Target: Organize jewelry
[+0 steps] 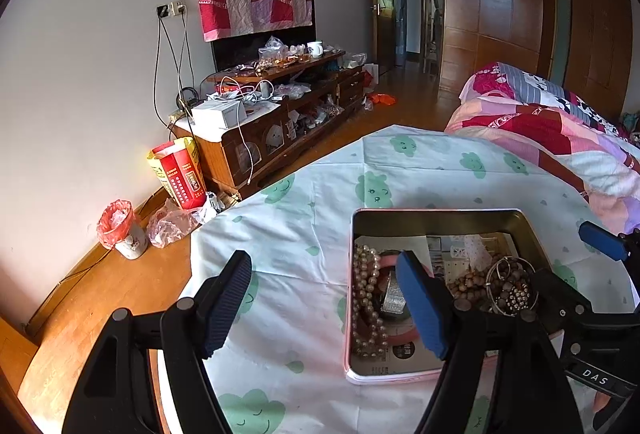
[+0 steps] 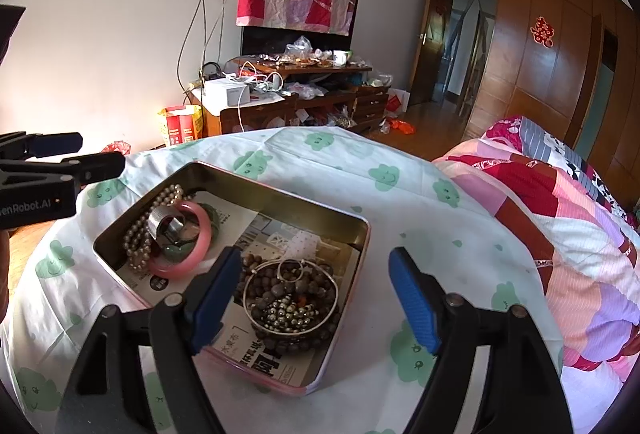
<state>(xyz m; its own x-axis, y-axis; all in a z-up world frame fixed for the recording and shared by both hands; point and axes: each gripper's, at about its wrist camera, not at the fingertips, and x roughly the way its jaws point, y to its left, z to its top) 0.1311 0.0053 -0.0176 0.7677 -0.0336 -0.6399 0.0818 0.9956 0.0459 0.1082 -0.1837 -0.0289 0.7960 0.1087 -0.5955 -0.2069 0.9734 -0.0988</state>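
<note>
A pink-rimmed metal tin lies open on a cloth-covered table; it also shows in the left wrist view. Inside lie a pearl necklace, a pink bangle, a silver band, dark bead bracelets and a thin silver bangle, on printed paper. My left gripper is open and empty at the tin's left side. My right gripper is open and empty above the tin's near right corner, over the bead bracelets. Each gripper shows in the other's view, the left and the right.
The white cloth with green clouds covers the table. A pink quilted bed lies to the right. A cluttered wooden TV cabinet stands against the far wall, with bags and a small bin on the wooden floor.
</note>
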